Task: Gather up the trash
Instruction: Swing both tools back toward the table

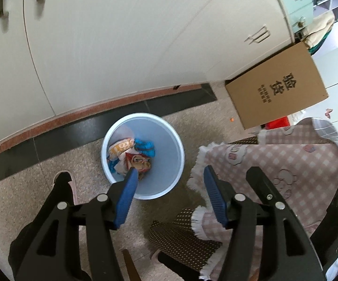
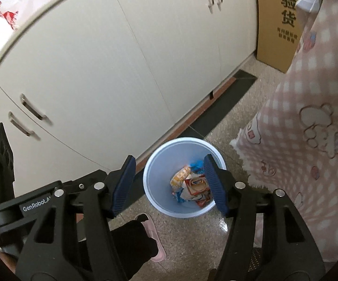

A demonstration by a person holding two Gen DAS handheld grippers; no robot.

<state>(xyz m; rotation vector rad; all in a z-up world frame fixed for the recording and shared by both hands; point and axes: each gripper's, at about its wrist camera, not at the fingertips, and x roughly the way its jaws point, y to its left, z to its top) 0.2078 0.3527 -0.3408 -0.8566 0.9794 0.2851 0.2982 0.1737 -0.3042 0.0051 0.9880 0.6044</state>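
2 grippers hang above the floor here, and neither carries anything. Taking the scene from the biggest thing down: a run of cream cupboards (image 2: 112, 65) stands along the wall, with a brown cardboard box (image 1: 276, 86) on the floor at its far end. Beside that hangs a pink checked cloth (image 2: 309, 121) with a white fringe, draped over some furniture that I cannot make out.

Next comes the pale blue bin (image 1: 169, 164), upright on the speckled floor just in front of the cupboard base and near the cloth's fringe. The trash (image 2: 192, 185) lies at the bottom of it: several crumpled wrappers, yellow, red, white and blue, piled together. How many pieces there are I cannot tell.

The left gripper (image 1: 169, 182) has its blue pads set well apart with only air between them, and it looks down at the bin from above. The right gripper (image 2: 169, 175) is the same, jaws spread and bare, the bin showing through the gap.

Smallest, a small orange scrap (image 1: 232, 119) lies on the floor near the box.

My reading is that the collecting is mostly done: the wrappers are in the bin and both grippers are free. What could be left is that orange scrap, plus anything outside these 2 views.
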